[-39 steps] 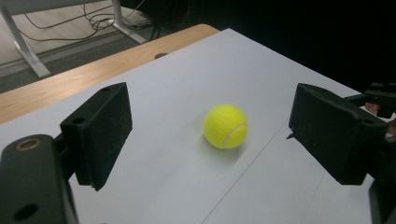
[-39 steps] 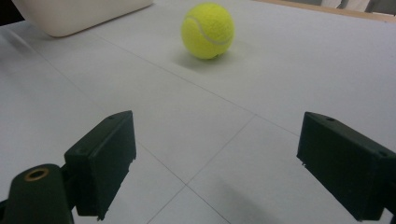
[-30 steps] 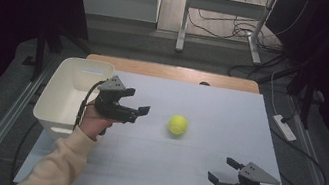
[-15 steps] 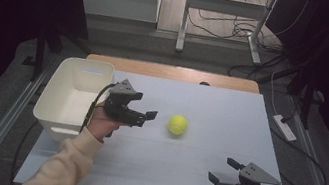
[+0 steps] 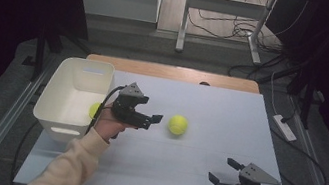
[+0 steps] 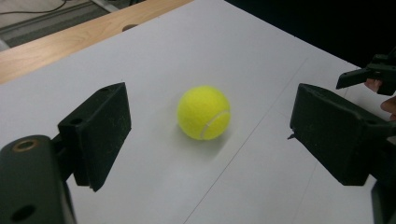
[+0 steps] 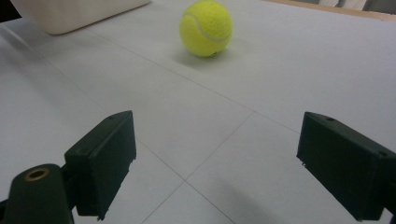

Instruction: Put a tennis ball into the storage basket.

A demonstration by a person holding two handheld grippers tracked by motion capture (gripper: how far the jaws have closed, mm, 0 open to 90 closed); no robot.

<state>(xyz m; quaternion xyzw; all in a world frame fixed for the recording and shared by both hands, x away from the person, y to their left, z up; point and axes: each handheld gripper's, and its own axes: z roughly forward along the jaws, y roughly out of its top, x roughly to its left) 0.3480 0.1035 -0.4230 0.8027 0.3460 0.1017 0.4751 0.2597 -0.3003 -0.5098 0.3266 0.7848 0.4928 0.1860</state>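
The left gripper (image 5: pixel 155 119) is hovering over the white table (image 5: pixel 230 108) with its jaws spread wide and holding nothing, pointing right at the tennis ball (image 5: pixel 178 124). In the left gripper view the tennis ball (image 6: pixel 204 112) is lying on the table a little ahead of the jaws, in line with the gap between them and touching neither. To the left of the hand, the white bin (image 5: pixel 74 95) is standing at the table's left edge with a second yellow ball (image 5: pixel 94 110) inside. The right gripper (image 5: pixel 223 176) is resting near the right front corner, jaws also gaping and empty, well apart from the tennis ball.
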